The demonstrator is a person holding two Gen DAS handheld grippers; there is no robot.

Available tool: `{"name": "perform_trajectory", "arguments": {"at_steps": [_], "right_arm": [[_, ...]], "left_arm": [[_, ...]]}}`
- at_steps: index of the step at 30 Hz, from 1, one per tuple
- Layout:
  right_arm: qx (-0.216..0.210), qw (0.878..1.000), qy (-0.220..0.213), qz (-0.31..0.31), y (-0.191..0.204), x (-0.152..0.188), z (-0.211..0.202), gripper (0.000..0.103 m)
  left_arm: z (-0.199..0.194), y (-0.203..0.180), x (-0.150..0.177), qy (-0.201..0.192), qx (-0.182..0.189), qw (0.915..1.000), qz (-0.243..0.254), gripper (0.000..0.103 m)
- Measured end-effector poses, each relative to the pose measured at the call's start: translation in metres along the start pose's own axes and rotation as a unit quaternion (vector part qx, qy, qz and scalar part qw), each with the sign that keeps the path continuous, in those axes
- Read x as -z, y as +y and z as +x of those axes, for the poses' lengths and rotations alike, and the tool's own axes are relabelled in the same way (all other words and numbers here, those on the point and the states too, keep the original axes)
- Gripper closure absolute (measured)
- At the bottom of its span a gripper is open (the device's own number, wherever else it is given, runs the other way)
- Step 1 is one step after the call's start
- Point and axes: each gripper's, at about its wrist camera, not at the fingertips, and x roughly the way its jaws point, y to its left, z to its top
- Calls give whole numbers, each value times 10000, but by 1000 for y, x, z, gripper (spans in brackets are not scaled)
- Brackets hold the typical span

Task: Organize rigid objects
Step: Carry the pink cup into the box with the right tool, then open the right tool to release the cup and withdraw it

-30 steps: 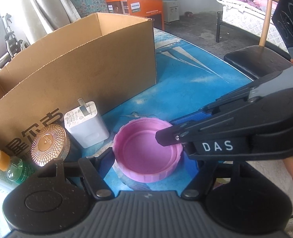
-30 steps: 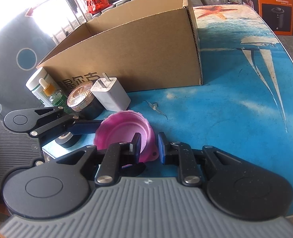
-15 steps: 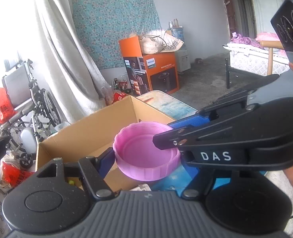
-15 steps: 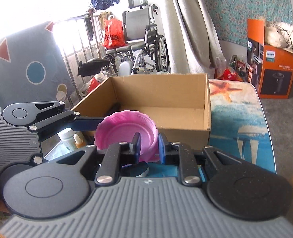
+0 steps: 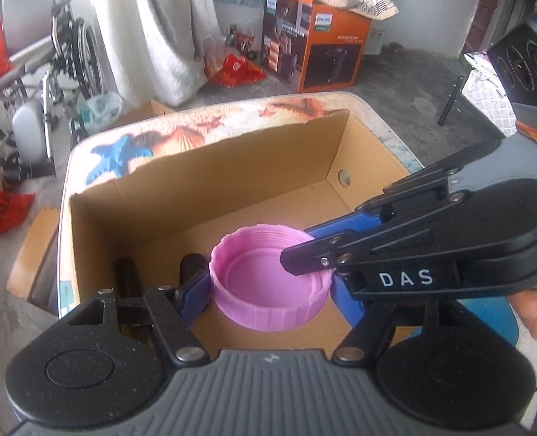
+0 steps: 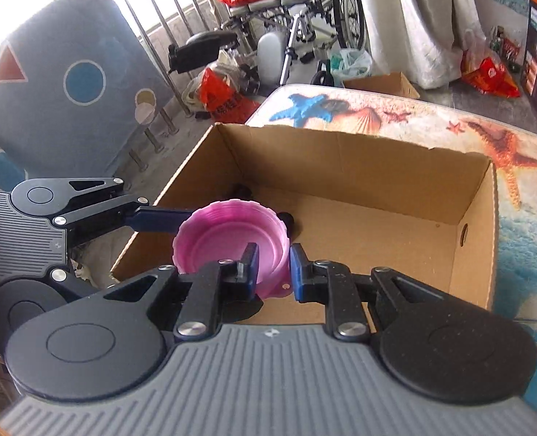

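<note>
You have the pink lid held in the air over the open cardboard box, the left gripper with its jaws clamped across the lid's width and the right gripper with its jaws pinched together on the lid's rim. The box stands on the table, and a few dark things already lie at its near end, too hidden to name. By my reading, you have the carry about done and the lid not yet set down inside.

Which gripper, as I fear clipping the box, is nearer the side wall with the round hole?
Right. The right gripper pinches the pink lid on its side facing the holed wall; the left gripper spans the lid, farther away.
</note>
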Motion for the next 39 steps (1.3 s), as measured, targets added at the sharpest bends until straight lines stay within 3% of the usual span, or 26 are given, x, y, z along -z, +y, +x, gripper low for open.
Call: {"name": "perform_trajectory", "arguments": {"at_steps": [6,12,17,21,29,31,39], "right_arm": [[-6,9949,951,334,-25,-18,75,87],[85,9891,1420,386,-41,-24,116,87],[120,9880,1518,270,-39,-32,138,87],[137,9885,1491,224,-32,-39,151,87],[161,9905,1347,215,-23,-51,165,87],[161,9910,1311,233,-22,-54,169,87],[103,9942,1031,292,-18,-58,174,86]], "left_arm": [[63,36,-9,915,389,9934,-573,30],[92,48,-8,1349,389,9871,-774,30],[93,58,-14,1329,494,9859,-886,29],[89,59,-15,1233,105,9897,-725,29],[79,67,-18,997,-336,9925,-626,29],[80,68,-22,976,-343,9928,-605,33],[70,63,-28,813,-447,9937,-621,31]]}}
